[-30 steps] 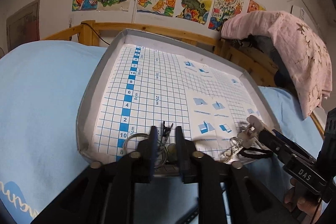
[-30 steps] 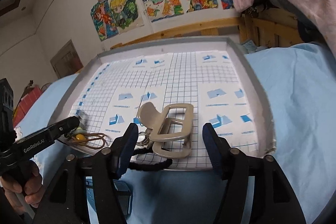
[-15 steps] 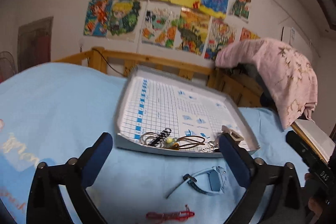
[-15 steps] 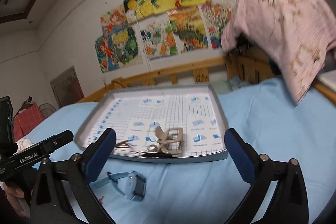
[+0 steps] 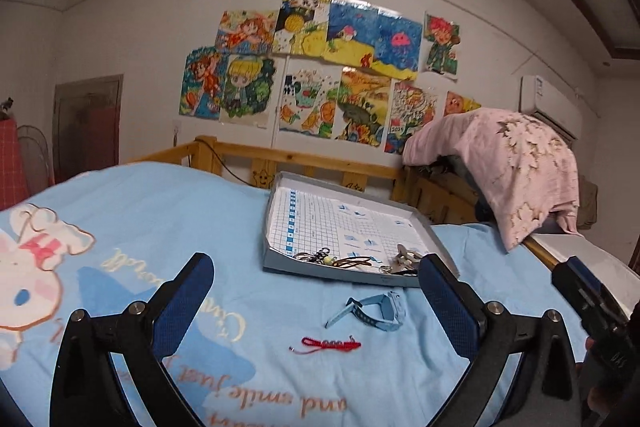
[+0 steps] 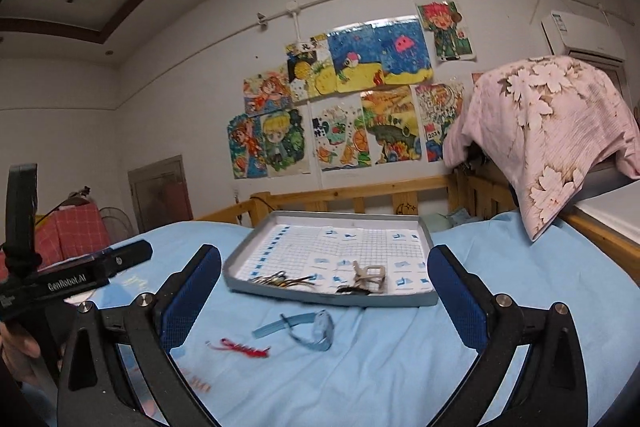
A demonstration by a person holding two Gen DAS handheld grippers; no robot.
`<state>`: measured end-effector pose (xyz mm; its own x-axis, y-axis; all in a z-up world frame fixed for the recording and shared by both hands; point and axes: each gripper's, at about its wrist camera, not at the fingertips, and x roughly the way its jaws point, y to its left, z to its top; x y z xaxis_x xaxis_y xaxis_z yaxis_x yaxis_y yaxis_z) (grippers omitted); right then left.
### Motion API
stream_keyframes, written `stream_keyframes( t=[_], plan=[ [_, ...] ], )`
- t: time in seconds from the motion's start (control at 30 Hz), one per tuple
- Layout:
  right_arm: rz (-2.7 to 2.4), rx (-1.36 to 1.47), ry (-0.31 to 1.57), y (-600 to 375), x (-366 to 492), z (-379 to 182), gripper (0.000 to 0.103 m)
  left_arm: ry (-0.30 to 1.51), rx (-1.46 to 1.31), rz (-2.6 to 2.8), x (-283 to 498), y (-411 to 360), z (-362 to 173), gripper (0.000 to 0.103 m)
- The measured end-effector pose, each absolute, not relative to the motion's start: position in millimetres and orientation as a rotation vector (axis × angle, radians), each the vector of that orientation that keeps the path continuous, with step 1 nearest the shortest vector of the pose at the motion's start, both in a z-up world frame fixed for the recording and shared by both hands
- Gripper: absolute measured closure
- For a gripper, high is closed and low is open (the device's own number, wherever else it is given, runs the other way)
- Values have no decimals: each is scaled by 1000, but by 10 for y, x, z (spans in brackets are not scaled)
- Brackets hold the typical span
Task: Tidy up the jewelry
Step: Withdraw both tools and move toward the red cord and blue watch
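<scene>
both grippers, left gripper [image 5: 316, 291] and right gripper [image 6: 326, 291], now sit back from the tray [image 5: 280, 263], jaws wide and empty.

Tray [image 6: 328, 297] on bed, watch [image 6: 316, 329], red bracelet [image 6: 240, 347]

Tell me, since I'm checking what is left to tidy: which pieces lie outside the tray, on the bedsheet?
Two: the blue watch and the red braided cord, which lies nearer the cameras. The other pieces are in the grey tray.
</scene>
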<state>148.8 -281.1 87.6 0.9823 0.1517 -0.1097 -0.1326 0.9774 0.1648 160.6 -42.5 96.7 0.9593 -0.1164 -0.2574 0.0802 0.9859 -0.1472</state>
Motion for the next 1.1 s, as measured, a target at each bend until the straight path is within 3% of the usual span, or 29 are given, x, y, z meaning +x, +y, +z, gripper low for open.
stream_keyframes(
  t=[0.53,1.1],
  plan=[
    [119,152,157,-2581,730,552,2,252,-94,-23,828,-108,544,0],
    [119,167,302,-2507,782,157,2,323,-19,-19,773,-135,178,0]
  ],
)
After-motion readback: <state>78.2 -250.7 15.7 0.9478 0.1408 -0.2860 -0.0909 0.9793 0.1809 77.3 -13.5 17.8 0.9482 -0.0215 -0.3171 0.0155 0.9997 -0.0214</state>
